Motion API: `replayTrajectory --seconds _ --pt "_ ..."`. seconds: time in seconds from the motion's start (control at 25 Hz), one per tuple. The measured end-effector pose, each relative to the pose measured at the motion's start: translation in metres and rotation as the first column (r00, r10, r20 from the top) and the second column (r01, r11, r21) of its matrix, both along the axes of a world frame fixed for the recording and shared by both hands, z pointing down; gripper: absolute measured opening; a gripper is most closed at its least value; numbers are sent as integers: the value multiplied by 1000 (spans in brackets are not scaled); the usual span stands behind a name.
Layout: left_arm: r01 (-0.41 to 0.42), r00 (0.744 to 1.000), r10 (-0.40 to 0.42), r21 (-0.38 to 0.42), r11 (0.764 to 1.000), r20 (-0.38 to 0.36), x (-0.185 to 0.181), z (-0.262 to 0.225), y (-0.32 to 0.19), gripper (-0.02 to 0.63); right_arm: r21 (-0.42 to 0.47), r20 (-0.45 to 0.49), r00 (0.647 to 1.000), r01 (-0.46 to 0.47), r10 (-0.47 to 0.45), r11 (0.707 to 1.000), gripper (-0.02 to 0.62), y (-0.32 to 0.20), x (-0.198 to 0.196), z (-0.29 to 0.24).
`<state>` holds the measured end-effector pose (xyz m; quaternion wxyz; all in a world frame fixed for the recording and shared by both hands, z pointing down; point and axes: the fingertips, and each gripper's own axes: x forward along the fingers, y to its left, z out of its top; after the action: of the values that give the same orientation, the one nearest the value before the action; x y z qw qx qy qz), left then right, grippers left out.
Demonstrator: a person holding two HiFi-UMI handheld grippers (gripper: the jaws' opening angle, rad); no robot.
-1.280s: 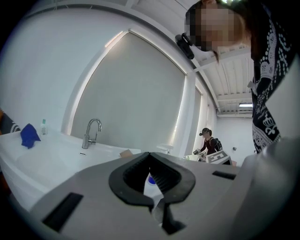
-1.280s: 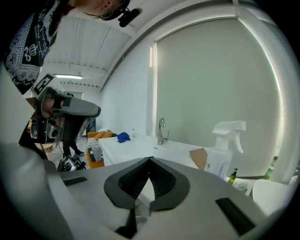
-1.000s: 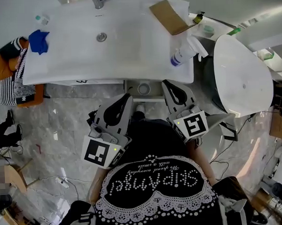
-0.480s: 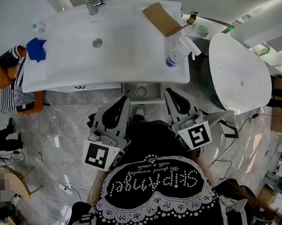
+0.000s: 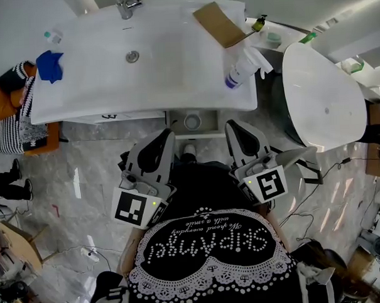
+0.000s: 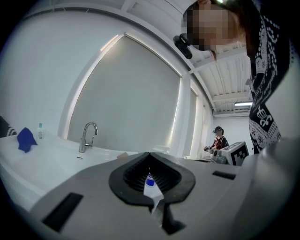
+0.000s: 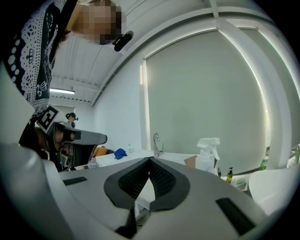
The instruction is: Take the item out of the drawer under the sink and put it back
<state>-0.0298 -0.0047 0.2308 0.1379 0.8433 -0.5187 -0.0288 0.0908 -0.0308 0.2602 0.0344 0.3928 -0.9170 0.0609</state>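
Under the white sink (image 5: 142, 62) the drawer (image 5: 205, 134) stands open, and a round pale item (image 5: 192, 121) lies inside it. My left gripper (image 5: 170, 131) hovers just before the drawer's left corner, its jaws meeting at the tips with nothing between them. My right gripper (image 5: 229, 123) is at the drawer's right corner, also shut and empty. In the left gripper view the left gripper (image 6: 150, 153) points level over the sink top. The right gripper (image 7: 150, 159) does the same in the right gripper view. Neither gripper touches the item.
On the sink top are a spray bottle (image 5: 242, 69), a cardboard box (image 5: 219, 24), a blue cloth (image 5: 50, 64) and a faucet (image 5: 125, 3). A white oval tub (image 5: 323, 104) stands at the right, a chair with striped fabric (image 5: 12, 118) at the left. Cables lie on the marble floor.
My right gripper has drawn back a little from the sink and drifted right. The left gripper has kept still. Both stay shut and empty.
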Motion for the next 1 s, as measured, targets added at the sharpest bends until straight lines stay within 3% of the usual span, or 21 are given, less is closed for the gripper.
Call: replayTrajectory --seconds 0.4,1.0 --pt "-12 1000 12 5 1000 -10 1 -1 2 5 -18 89 996 32 -30 999 20 11 1 -4" --pt "7 1000 -8 -5 1000 -15 -2 5 12 5 -22 77 996 53 -51 998 18 23 -3 -2"
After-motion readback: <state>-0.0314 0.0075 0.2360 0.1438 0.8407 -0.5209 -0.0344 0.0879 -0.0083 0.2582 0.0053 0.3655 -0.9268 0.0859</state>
